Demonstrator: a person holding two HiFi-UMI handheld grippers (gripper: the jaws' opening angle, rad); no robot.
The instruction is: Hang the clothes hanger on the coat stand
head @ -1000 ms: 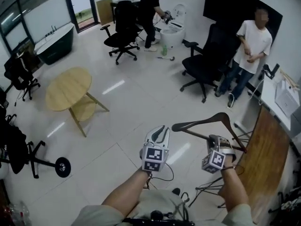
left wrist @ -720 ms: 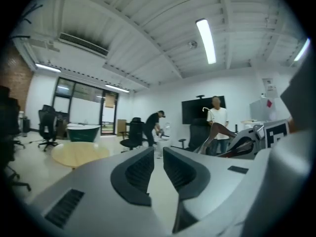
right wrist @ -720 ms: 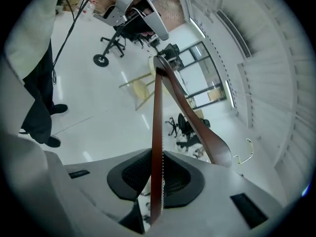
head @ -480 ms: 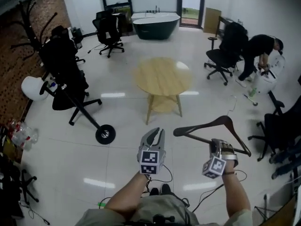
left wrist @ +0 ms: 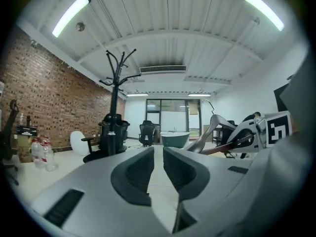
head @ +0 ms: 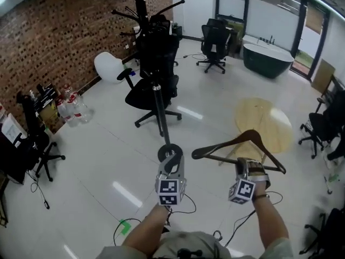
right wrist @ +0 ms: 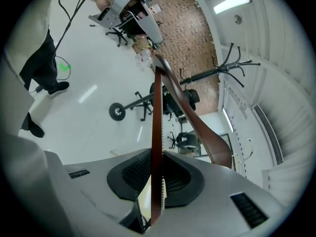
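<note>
A dark brown wooden clothes hanger (head: 237,144) is clamped by its bottom bar in my right gripper (head: 249,169), held about level at the lower right of the head view. In the right gripper view the bar (right wrist: 157,112) runs straight up from between the jaws of the right gripper (right wrist: 158,181). The black coat stand (head: 156,90) rises ahead and slightly left, with bare branches on top and a round base. It also shows as the coat stand (left wrist: 114,83) and the coat stand (right wrist: 217,73). My left gripper (head: 171,163) is empty, its jaws nearly touching, seen closer as the left gripper (left wrist: 158,154).
A brick wall (head: 54,36) runs along the left. Black office chairs (head: 156,63) stand behind the stand, with a white chair (head: 108,66) and bottles (head: 73,109) nearby. A round wooden table (head: 269,120) and a dark bathtub (head: 268,58) are at the right. Cables (head: 125,226) lie on the floor.
The head view has swung left across the room: the people and the table slid away right, and the brick wall and coat stand came to the front. Both grippers keep their pose, with the hanger still held.
</note>
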